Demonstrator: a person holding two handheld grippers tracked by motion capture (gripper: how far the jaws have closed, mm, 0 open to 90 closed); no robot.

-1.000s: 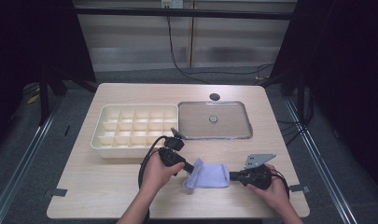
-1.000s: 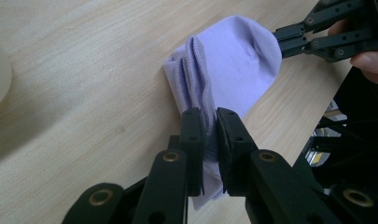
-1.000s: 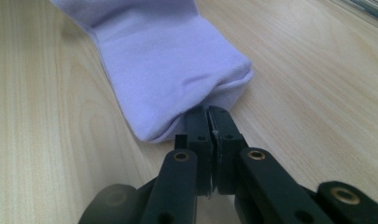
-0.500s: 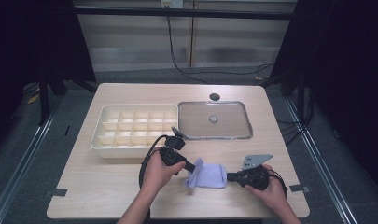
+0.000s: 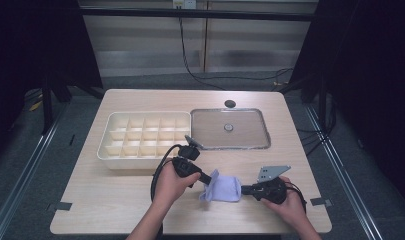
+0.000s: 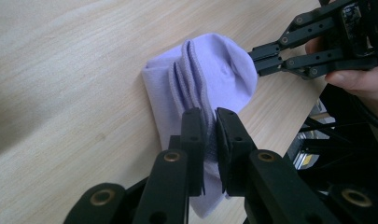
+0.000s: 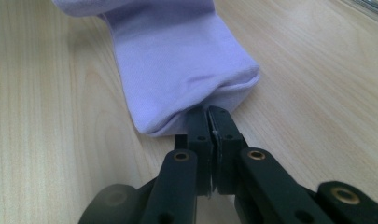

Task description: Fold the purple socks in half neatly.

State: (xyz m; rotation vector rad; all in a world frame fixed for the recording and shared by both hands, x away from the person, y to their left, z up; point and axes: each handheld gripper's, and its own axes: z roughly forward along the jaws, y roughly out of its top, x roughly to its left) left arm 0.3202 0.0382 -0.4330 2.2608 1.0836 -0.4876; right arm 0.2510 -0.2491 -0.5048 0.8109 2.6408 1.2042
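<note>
A lavender sock lies folded on the wooden table near its front edge, between my two grippers. My left gripper comes in from the left, its jaws shut on the ribbed cuff layers of the sock. In the left gripper view the jaw tips pinch several folds of fabric. From the right, my right gripper is shut on the opposite end of the sock, with a thin edge of cloth caught at the tips. The right gripper also shows in the left gripper view, touching the sock's rounded end.
A cream compartment tray with several cells stands behind the left hand. To its right lies a flat metal tray with a small knob in its middle. A dark round hole sits near the table's far edge.
</note>
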